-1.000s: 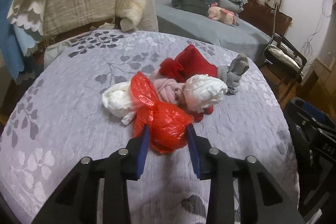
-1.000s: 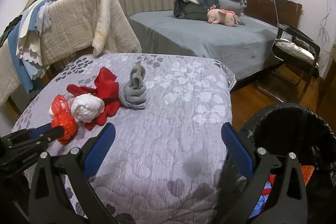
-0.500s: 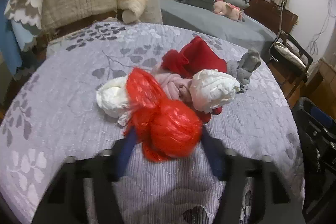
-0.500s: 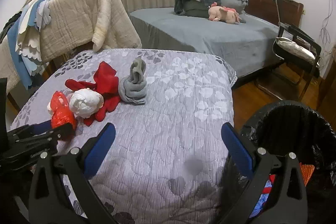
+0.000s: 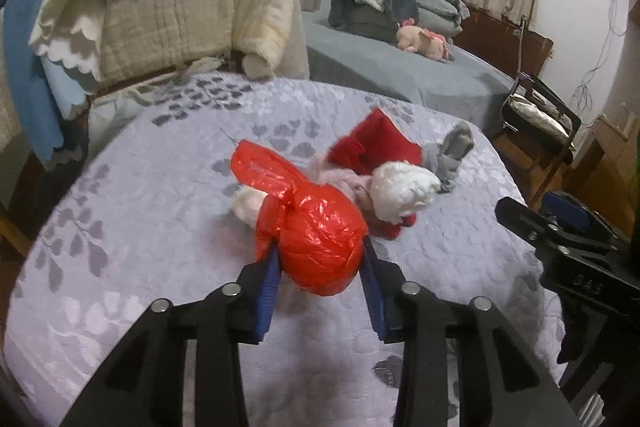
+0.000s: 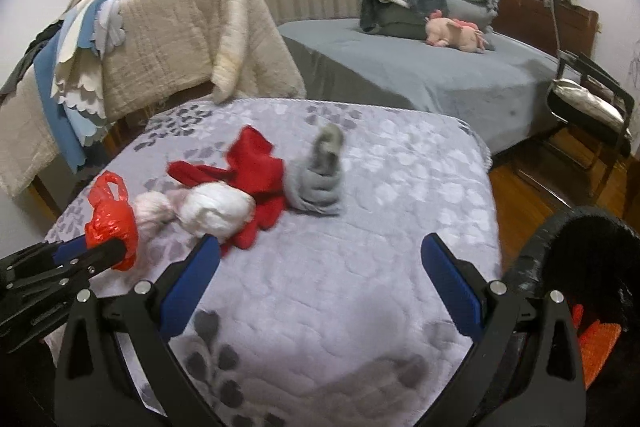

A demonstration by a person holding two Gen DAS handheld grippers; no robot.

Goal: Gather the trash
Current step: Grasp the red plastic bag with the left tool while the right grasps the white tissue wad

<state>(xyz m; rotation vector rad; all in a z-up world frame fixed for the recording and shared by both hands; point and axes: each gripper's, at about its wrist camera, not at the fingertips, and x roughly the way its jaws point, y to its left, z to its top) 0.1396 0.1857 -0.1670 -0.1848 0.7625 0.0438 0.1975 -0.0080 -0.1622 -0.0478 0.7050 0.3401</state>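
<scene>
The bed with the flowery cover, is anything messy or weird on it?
Yes. A jumble lies on the purple quilt: a red cloth, a rolled grey sock, a white wad and a pink bundle. The left gripper is clamped on a knotted red plastic bag.

Both wrist cameras look steeply down along their fingers, close over the quilted table (image 5: pixel 120 227); each frames the red bag (image 5: pixel 316 239) and bed (image 6: pixel 420 75) beyond.
</scene>
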